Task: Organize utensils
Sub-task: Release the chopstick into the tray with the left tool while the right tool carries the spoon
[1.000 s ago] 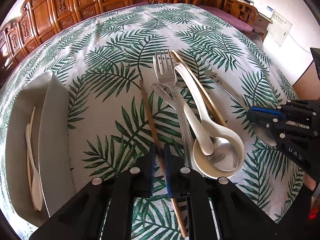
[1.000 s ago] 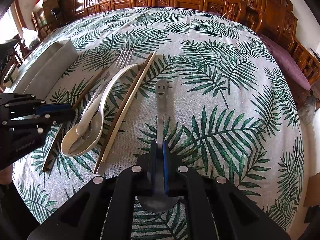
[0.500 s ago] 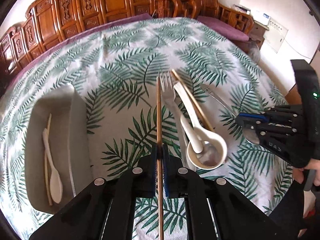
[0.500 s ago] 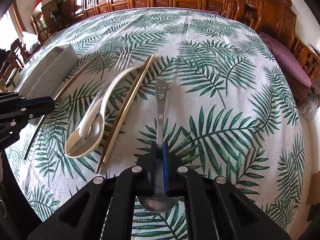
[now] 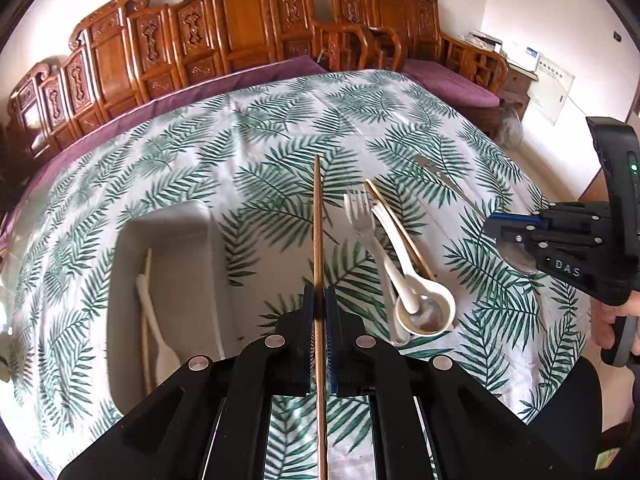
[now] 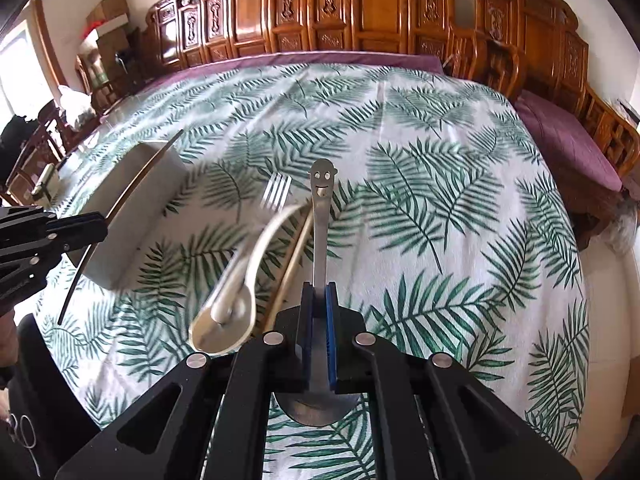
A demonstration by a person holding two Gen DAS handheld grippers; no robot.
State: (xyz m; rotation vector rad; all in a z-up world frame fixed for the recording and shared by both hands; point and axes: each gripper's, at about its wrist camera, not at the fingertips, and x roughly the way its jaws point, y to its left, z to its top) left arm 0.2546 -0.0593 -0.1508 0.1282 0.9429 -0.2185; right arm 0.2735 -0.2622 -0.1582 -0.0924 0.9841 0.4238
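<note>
My left gripper [image 5: 319, 300] is shut on a brown wooden chopstick [image 5: 317, 232] and holds it lifted above the table, pointing away. My right gripper [image 6: 319, 292] is shut on a steel spoon with a smiley-face handle [image 6: 321, 216], also lifted; its bowl shows below the fingers. A white tray [image 5: 120, 280] at the left holds a white spoon [image 5: 154, 328] and a pale chopstick. On the cloth lie a fork [image 5: 360, 216], a white ceramic soup spoon [image 5: 424, 304], another white spoon, a metal spoon and a chopstick [image 5: 400, 228], piled together.
The table has a palm-leaf cloth [image 6: 440, 200]. Carved wooden chairs [image 5: 240, 28] with purple cushions ring its far side. The right gripper [image 5: 560, 248] shows at the right of the left wrist view; the left gripper [image 6: 44, 236] shows at the left of the right wrist view.
My left gripper closed on the brown chopstick and lifted it off the cloth. My right gripper rose with the smiley spoon, which had lain on the cloth. Both views now sit higher.
</note>
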